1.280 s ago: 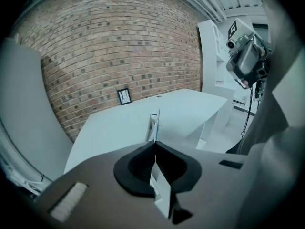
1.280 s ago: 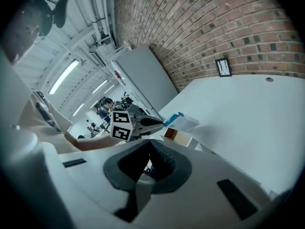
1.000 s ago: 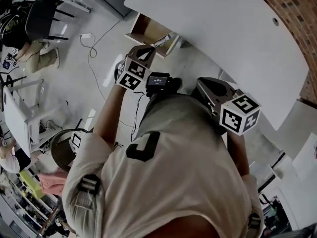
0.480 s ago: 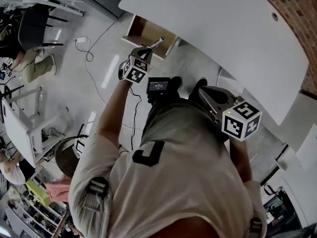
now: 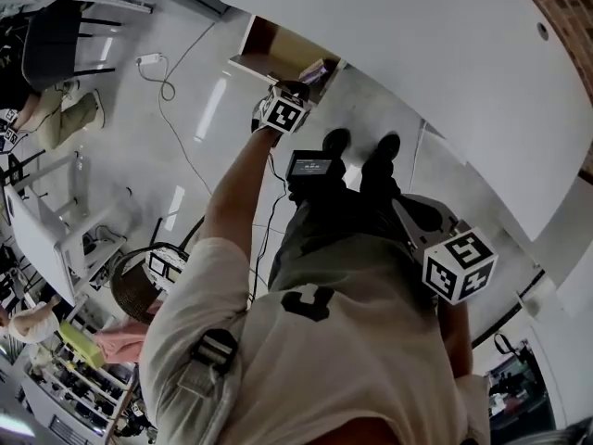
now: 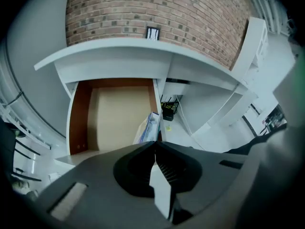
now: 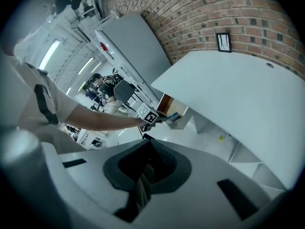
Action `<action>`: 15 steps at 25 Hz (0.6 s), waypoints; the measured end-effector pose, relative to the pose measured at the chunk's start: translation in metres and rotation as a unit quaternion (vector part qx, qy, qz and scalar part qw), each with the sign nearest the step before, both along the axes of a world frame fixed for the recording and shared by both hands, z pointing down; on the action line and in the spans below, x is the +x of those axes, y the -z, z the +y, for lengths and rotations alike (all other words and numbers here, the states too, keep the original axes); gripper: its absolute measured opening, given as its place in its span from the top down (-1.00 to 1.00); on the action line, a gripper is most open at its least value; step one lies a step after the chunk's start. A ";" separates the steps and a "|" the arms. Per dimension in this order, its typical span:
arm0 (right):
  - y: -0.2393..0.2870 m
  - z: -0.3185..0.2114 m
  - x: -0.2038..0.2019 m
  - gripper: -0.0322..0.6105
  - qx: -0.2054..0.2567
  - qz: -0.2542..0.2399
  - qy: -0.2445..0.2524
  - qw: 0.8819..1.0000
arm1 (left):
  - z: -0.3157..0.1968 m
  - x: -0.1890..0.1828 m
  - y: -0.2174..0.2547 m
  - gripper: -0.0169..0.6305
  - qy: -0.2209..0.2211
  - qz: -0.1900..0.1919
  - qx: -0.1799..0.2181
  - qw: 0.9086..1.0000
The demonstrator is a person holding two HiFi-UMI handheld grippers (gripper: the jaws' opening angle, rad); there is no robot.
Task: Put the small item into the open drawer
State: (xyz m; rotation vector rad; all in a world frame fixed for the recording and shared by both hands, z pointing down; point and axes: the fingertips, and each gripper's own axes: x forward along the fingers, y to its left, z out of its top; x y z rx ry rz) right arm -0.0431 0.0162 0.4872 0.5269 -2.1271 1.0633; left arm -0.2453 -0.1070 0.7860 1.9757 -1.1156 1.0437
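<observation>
The small item [image 6: 148,127], a thin bluish-white packet, sticks out from the tips of my left gripper [image 6: 155,144], which is shut on it. It hangs by the right side wall of the open drawer [image 6: 76,123], whose pale wooden floor is bare. In the head view the left gripper [image 5: 301,86] is stretched out to the drawer [image 5: 252,61] under the white desk, with the packet [image 5: 320,68] at its tip. My right gripper [image 5: 419,225] stays close to my body, shut and with nothing in it. In the right gripper view its jaws [image 7: 148,142] meet.
The white desk top [image 5: 417,54] overhangs the drawer, with a brick wall [image 6: 157,8] behind. A cable [image 5: 176,109] trails over the floor, and a round basket [image 5: 134,290] stands by my left side. A black box [image 6: 168,111] lies under the desk. A seated person [image 5: 56,109] is far left.
My left arm has reached further forward, carrying the packet from in front of the drawer up to its right side. The right gripper has dropped back slightly toward my body.
</observation>
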 end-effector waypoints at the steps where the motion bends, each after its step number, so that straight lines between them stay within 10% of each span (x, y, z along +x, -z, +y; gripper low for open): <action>1: -0.003 -0.002 -0.001 0.89 0.000 0.006 0.001 1.000 | -0.001 -0.002 -0.008 0.92 0.002 -0.001 -0.007 1.000; 13: -0.014 -0.005 -0.012 0.89 -0.016 0.018 0.019 1.000 | -0.004 -0.022 -0.032 0.90 0.067 0.024 -0.054 0.996; 15: -0.013 -0.006 -0.012 0.89 -0.015 0.019 0.021 0.999 | -0.004 -0.021 -0.030 0.63 0.066 0.029 -0.058 0.996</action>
